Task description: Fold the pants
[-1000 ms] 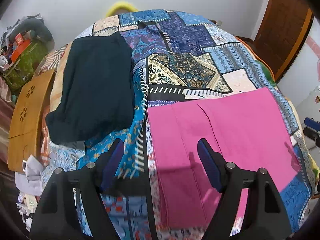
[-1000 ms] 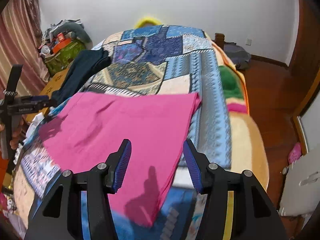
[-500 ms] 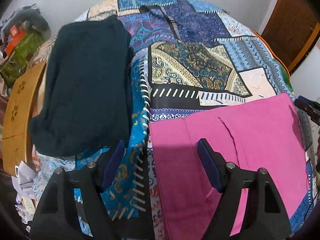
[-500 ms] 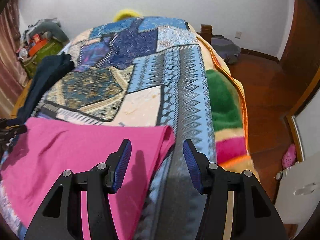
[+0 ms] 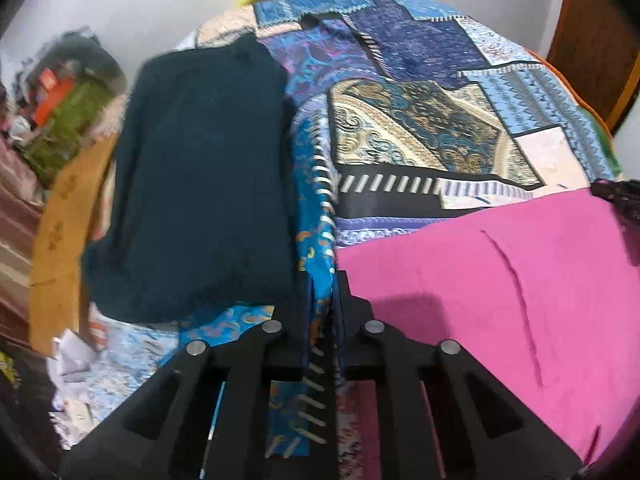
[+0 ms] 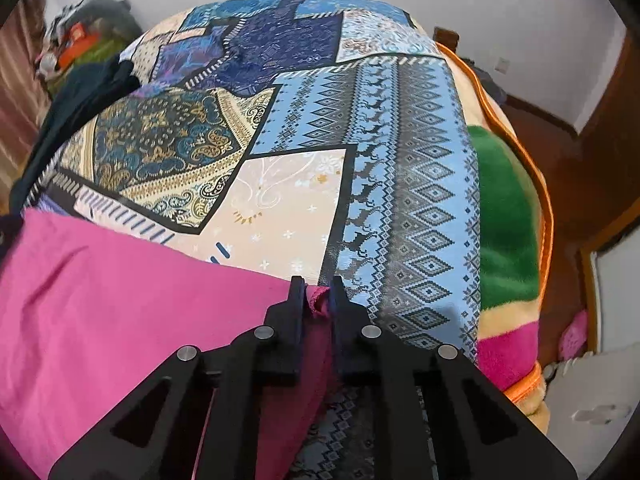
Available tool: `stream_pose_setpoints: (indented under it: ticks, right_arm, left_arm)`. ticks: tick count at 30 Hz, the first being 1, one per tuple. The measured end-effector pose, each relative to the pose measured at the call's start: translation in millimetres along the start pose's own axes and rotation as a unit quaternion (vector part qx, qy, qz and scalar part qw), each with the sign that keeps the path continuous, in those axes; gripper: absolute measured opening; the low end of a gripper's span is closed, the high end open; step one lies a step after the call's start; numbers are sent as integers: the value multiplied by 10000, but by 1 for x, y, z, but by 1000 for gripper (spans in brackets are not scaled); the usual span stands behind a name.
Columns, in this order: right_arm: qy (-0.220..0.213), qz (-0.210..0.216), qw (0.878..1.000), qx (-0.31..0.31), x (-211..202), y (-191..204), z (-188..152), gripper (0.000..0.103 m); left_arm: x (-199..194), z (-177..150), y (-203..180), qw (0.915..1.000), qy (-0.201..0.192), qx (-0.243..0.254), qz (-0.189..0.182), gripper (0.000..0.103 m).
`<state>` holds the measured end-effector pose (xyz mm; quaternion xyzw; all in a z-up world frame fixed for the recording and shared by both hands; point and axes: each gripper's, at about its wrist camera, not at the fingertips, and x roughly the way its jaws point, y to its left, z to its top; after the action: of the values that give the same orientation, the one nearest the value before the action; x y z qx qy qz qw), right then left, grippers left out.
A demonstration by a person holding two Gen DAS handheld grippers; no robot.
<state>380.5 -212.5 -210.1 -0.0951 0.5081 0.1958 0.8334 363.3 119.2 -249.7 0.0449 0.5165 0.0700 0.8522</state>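
The pink pants lie flat on a patchwork bedspread, also shown in the right wrist view. My left gripper is shut at the pants' far left corner; the fold it pinches looks like blue bedspread, and whether pink cloth is caught too is hidden. My right gripper is shut on the pants' far right corner, with a bit of pink fabric bunched between the fingers.
A dark folded garment lies on the bed left of the pants. A wooden board and clutter stand beyond the bed's left edge. A green and orange blanket hangs at the right edge, above wooden floor.
Both grippers moved forward and down to the pants' far corners and went from open to shut there.
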Motion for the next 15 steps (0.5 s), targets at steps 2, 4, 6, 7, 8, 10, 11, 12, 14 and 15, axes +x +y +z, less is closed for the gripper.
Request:
stream_pose_setpoints:
  ticks: [2, 4, 6, 7, 8, 10, 11, 12, 14, 15]
  right_arm:
    - [2, -55, 10000, -82, 1, 1, -1, 8]
    - [-28, -122, 9998, -127, 1, 2, -2, 8]
    - [-42, -194, 9997, -161, 1, 3, -2, 7]
    - [-60, -255, 9995, -177, 0, 3, -2, 7]
    - [-71, -295, 9994, -179, 0, 3, -2, 7]
    - [-89, -343, 9992, -177, -2, 1, -2, 7]
    - [-88, -359, 9992, -167, -2, 1, -2, 7]
    - [-79, -365, 9992, -140, -3, 0, -2, 7]
    - [-66, -262, 9995, -144, -7, -1, -4, 10]
    - [-90, -258, 9995, -163, -9, 0, -4, 10]
  left_arm:
    - [1, -1, 1, 10000, -6, -29, 70, 11]
    - [3, -1, 5, 9999, 17, -107, 76, 10]
    - [5, -2, 9, 9998, 48, -215, 21, 9]
    - [5, -2, 12, 9996, 60, -274, -23, 9]
    - [5, -3, 14, 9994, 79, -323, -69, 9]
    - [3, -5, 16, 9990, 81, -401, -151, 9]
    - [2, -6, 19, 9986, 104, -455, -229, 9]
    - [0, -7, 20, 9981, 138, -486, -342, 9]
    - [-2, -6, 20, 9972, 200, -511, -517, 9]
    - [-5, -6, 22, 9962, 212, -547, -637, 12]
